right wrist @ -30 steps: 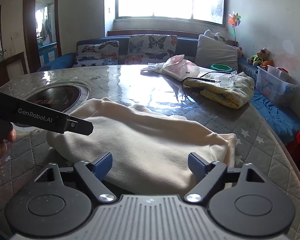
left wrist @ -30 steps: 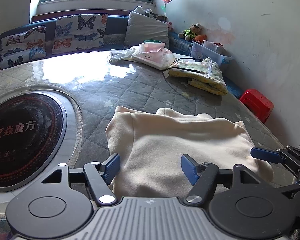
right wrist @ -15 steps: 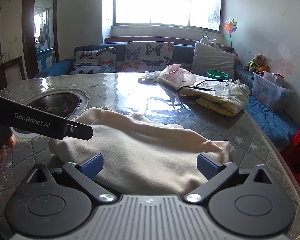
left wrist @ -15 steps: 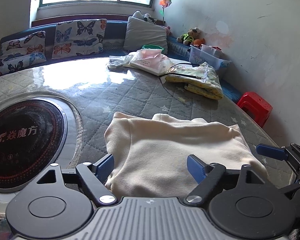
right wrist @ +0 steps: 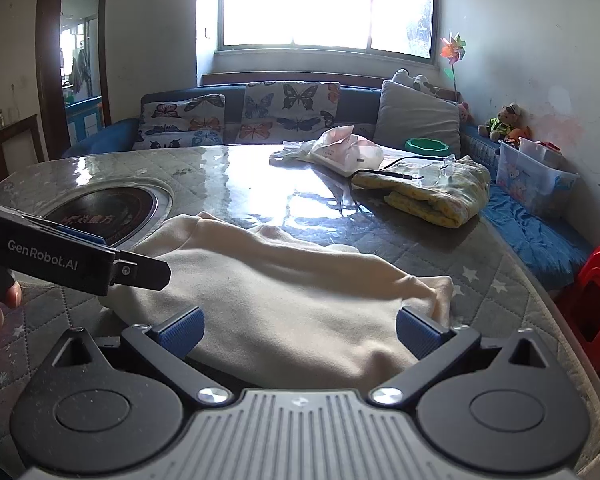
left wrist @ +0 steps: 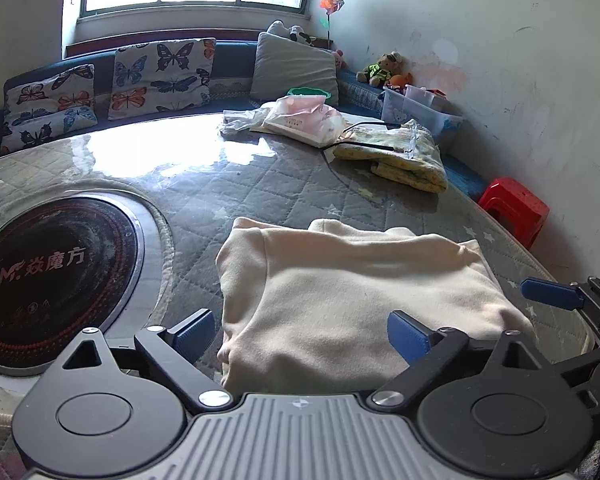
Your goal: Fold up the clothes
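A cream sweatshirt (left wrist: 352,292) lies folded into a rough rectangle on the quilted grey table cover (left wrist: 260,188); the right wrist view shows the same cream sweatshirt (right wrist: 284,296). My left gripper (left wrist: 302,334) hovers over its near edge, jaws still opening, blue pads clear of the cloth. My right gripper (right wrist: 298,330) stands wide open over the garment's near right part, gripping nothing. A blue fingertip of the right gripper (left wrist: 552,294) shows at the left view's right edge. The left gripper's side (right wrist: 76,264) crosses the right view.
A round black hotplate (left wrist: 48,280) is set into the table at the left. A folded yellow garment (left wrist: 400,156) and a pink plastic bag (left wrist: 304,118) lie at the far side. A red stool (left wrist: 516,208) stands by the wall. Butterfly cushions (right wrist: 288,108) line the sofa.
Both grippers' jaws have spread wider. The cream sweatshirt has settled flatter on the table, with its right sleeve end lying lower.
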`<state>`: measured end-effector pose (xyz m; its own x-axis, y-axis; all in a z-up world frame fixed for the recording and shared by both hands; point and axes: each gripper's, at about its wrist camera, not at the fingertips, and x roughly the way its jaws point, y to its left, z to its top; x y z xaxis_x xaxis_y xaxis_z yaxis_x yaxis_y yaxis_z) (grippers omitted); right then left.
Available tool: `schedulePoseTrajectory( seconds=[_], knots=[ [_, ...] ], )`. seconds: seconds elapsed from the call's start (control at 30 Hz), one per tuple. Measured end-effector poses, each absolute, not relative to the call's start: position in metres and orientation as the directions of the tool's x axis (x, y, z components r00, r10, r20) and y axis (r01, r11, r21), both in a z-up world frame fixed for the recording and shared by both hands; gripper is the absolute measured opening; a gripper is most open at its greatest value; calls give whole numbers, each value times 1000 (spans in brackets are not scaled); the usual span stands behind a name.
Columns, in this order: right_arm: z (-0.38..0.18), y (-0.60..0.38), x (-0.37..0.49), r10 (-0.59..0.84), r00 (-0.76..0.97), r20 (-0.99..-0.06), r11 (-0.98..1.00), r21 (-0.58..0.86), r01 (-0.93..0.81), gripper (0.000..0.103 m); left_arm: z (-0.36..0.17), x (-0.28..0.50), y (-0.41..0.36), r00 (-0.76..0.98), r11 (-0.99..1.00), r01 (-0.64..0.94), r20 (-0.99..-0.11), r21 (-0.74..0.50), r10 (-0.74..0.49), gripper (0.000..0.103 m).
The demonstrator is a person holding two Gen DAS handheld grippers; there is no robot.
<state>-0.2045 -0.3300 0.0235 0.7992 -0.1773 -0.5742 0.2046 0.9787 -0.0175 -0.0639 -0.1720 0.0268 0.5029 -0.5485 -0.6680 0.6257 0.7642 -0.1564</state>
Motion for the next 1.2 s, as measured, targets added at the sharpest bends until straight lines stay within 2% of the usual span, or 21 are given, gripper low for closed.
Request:
schedulePoseTrajectory(
  seconds=[0.23,0.8,1.2],
  knots=[
    [24,-326,-209,-176,799,-575,978,-11,208,103,24,-71,-168,507,780,613,-693,-128,-513,103],
    [24,-317,-220,-169,797,-580,979,-4,205,103,23,-87,-159,499,790,603,-720,-111,-482,103],
    [21,-316,-225,-176,789,-589,976,-1,217,103,25,-95,-152,536,799,595,-698,-87,-475,103]
  ],
)
